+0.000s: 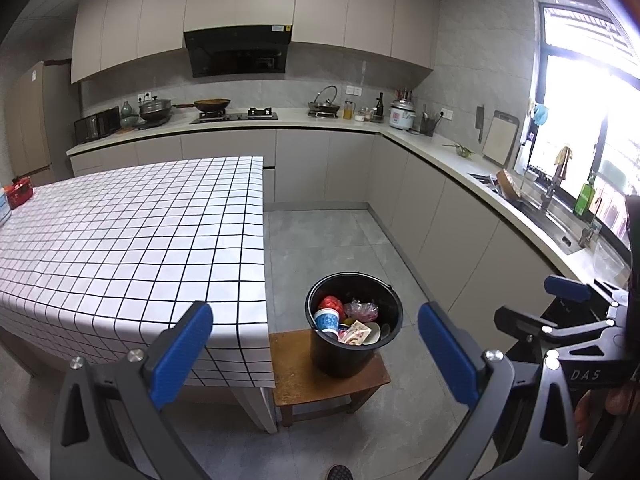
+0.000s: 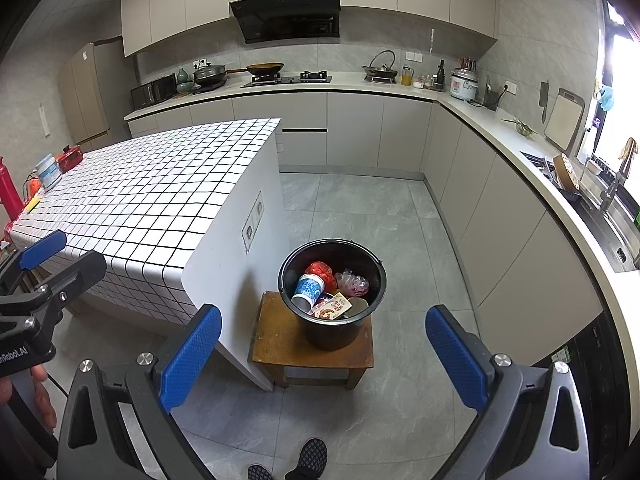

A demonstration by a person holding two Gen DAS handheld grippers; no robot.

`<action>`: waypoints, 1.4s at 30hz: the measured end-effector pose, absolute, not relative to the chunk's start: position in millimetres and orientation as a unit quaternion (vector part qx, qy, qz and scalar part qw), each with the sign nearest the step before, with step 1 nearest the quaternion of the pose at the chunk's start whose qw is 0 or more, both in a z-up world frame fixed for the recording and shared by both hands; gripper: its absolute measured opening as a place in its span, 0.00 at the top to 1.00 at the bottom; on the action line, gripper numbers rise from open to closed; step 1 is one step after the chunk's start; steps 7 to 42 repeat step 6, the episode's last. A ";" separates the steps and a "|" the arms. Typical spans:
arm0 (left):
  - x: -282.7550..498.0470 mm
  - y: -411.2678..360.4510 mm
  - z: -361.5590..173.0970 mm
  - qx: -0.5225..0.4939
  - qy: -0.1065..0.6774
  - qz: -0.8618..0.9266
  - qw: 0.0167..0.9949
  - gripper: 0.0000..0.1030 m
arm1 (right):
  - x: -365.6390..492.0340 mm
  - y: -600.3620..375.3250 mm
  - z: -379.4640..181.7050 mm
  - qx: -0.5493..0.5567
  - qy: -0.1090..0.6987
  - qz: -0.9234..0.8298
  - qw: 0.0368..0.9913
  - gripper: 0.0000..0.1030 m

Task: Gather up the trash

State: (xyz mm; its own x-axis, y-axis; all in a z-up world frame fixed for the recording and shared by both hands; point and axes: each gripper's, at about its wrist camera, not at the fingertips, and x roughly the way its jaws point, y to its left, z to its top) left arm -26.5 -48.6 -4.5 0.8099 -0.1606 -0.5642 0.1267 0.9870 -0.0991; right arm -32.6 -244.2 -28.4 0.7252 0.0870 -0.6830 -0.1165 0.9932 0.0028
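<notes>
Bench (image 2: 152, 184): rectangular, draped in a smooth white cloth with a black grid; bare across most of its top; a red tin (image 2: 70, 157) and a white tub (image 2: 48, 172) at its far left end.
Stool (image 2: 280, 344): low, square, worn brown wood; stands on the grey tiled floor just beside the bench's near corner.
Bin (image 2: 332, 332): round black plastic bucket, upright on the stool, mouth open upward; holds the collected trash.
Left gripper (image 1: 316, 354): black frame, blue textured pads; jaws wide apart, holding nothing, touching nothing; held above the floor, aimed at the bin; also seen at the left edge of the right wrist view, gripped by a hand (image 2: 38, 396).
Right gripper (image 2: 324, 354): same build; jaws wide apart, empty, clear of everything; aimed at the bin.
Cup (image 2: 308, 290): paper, blue-and-white pattern; lying tilted in the bin, long axis slanting, open mouth toward the lower left.
Red wad (image 2: 320, 272): crumpled, at the bin's back.
Bag (image 2: 354, 284): clear crinkled plastic with pink inside, right of the wad.
Wrapper (image 2: 332, 306): flat printed packet, at the bin's front.
</notes>
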 end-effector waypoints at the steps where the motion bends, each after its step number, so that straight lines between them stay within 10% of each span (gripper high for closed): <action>1: -26.6 -47.7 -4.7 -0.028 0.298 -0.075 0.951 0.00 | -32.9 -244.2 -27.8 -0.020 0.366 0.054 0.929 0.00; 42: -24.7 -47.2 -6.1 -0.030 0.302 -0.075 0.950 0.00 | -32.4 -243.6 -27.8 -0.020 0.367 0.055 0.928 0.00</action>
